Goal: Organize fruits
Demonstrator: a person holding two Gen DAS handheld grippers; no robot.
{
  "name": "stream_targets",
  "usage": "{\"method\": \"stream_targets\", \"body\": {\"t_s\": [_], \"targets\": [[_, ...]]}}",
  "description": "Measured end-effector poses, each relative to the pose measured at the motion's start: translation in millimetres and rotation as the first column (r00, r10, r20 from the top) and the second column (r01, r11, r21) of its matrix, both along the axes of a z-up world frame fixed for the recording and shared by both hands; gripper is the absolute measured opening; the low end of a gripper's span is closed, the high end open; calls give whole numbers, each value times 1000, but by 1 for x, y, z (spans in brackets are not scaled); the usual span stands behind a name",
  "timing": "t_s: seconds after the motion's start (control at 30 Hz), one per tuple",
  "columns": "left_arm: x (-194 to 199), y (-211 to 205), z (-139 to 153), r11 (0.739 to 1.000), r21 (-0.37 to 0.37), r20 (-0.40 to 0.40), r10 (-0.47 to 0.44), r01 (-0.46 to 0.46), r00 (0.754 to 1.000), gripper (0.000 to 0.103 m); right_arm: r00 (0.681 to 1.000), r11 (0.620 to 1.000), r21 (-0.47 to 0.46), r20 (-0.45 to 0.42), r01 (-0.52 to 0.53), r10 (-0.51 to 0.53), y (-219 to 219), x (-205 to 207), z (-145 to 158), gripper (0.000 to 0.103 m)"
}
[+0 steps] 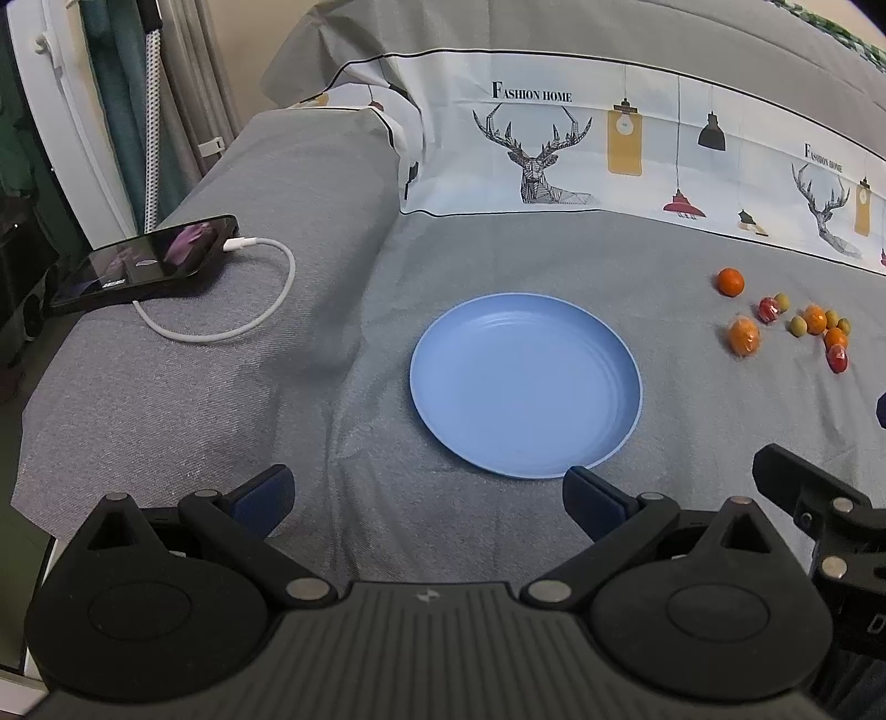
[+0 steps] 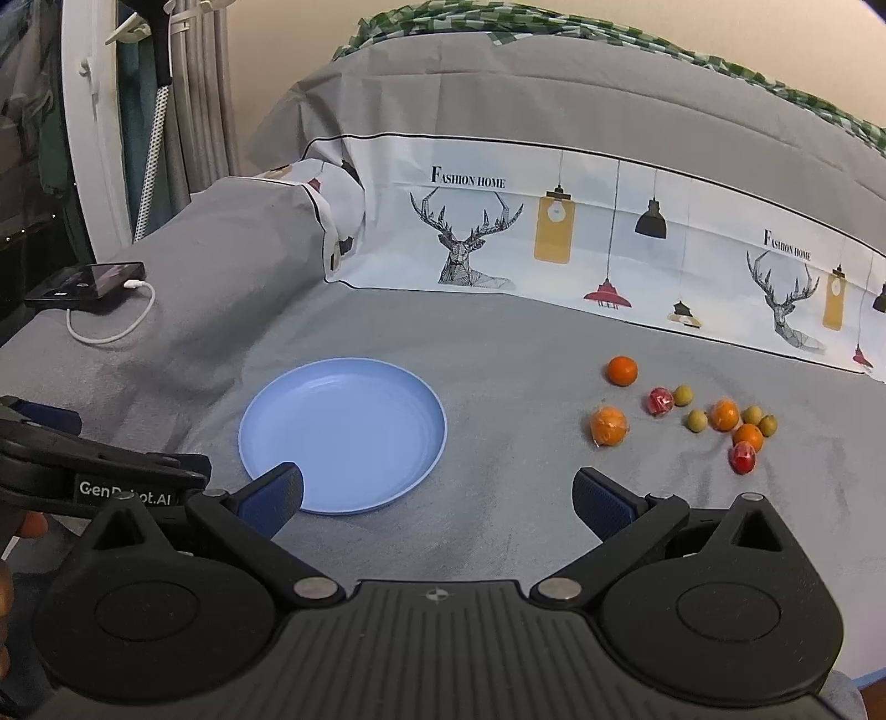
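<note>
Nearest, both the left gripper (image 1: 429, 495) and right gripper (image 2: 437, 498) hover with jaws spread wide and empty over bare grey cloth (image 2: 498, 498). Beyond, the empty blue plate (image 1: 526, 387) sits centre, the scattered fruits (image 2: 692, 415) well apart at right. Only the left view shows the phone (image 1: 144, 260) clearly, upper left.

Grey bedspread (image 2: 498, 343) with deer-print sheet band (image 2: 554, 243), cream wall (image 2: 288, 44) behind, grey curtains (image 2: 205, 94) at left.
</note>
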State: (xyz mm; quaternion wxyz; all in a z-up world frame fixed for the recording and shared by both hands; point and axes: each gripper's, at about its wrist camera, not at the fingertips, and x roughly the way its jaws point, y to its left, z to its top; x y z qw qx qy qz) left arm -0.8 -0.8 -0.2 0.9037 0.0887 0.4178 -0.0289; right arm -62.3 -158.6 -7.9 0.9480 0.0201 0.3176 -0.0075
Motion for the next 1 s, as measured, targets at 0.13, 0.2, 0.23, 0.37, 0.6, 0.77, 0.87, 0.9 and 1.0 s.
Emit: {"method": "stream_targets", "body": {"t_s": [0.13, 0.2, 0.23, 0.37, 0.6, 0.77, 0.87, 0.9, 1.0], "targets": [[0, 1, 0, 1000, 0, -2, -2, 2, 1000, 103, 1000, 1000, -4, 0, -10, 10, 3, -1, -1, 103], [0, 1, 0, 1000, 1, -4, -1, 1, 1000, 103, 1000, 1000, -2, -1, -11, 11, 3, -1, -1, 103], [0, 2, -1, 1000, 1, -5, -1, 1, 1000, 103, 1000, 1000, 0, -2, -12, 12, 3, -1, -2, 103], [1, 3, -2, 1000, 0, -9, 0, 0, 1000, 103, 1000, 1000, 0, -2, -12, 12, 3, 0, -2, 103], [1, 2, -3, 1000, 1, -10, -6, 6, 1000, 103, 1000, 1000, 5, -6, -17, 17, 2, 1, -4, 103], [1, 0, -3, 1000, 1, -8, -11, 11, 1000, 103, 1000, 1000, 2, -8, -20, 20, 5, 2, -5, 103], [1, 0, -4, 1000, 4, -11, -9, 9, 1000, 103, 1000, 1000, 1, -9, -19, 19, 5, 2, -6, 103], [2, -1, -4, 1000, 3, -14, -9, 9, 1000, 103, 1000, 1000, 2, -10, -18, 18, 5, 2, -6, 103], [3, -1, -5, 1000, 3, -20, -8, 8, 1000, 103, 1000, 1000, 5, -11, -14, 14, 6, 2, -6, 103]]}}
